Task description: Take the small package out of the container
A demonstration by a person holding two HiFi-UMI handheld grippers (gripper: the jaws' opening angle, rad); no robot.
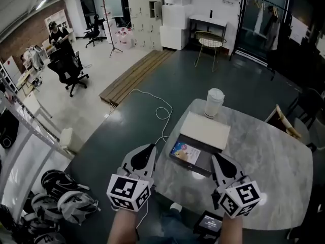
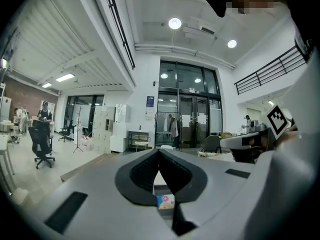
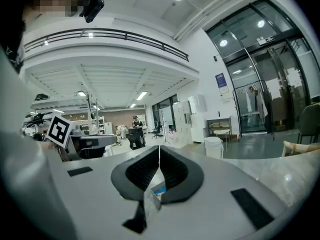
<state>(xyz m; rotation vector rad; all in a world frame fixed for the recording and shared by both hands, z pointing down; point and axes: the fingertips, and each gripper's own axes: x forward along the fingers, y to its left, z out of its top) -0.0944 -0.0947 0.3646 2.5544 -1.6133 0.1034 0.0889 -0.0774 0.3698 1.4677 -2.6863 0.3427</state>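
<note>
Small package [image 1: 185,153], with a colourful picture on its face, lies inside the dark container [image 1: 205,163] at that box's left end, and neither tool touches it. The container sits on the marble table [image 1: 269,156], and a pale lid [image 1: 205,130] covers its far part, leaving the near part with the package exposed. A lidded white cup [image 1: 214,102] stands just beyond the lid. In the head view both forearms come up from the bottom edge, each hand behind a cube with square markers, and both tools point forward toward the box. The left gripper [image 1: 151,147] leans slightly inward, its tip near the table's near-left edge, close to the container's left end. The right gripper [image 1: 216,156] leans slightly the other way, its tip just beside the container's near right corner. In the left gripper view the left gripper's [image 2: 159,154] jaws meet at their tips with nothing held; a sliver of the package [image 2: 165,201] shows through the gap below. The right gripper view shows the same for the right gripper [image 3: 159,151]: jaws pressed together, empty, with the package [image 3: 158,190] glimpsed beneath. A white cable [image 1: 161,112] trails across the dark floor beyond the table.
</note>
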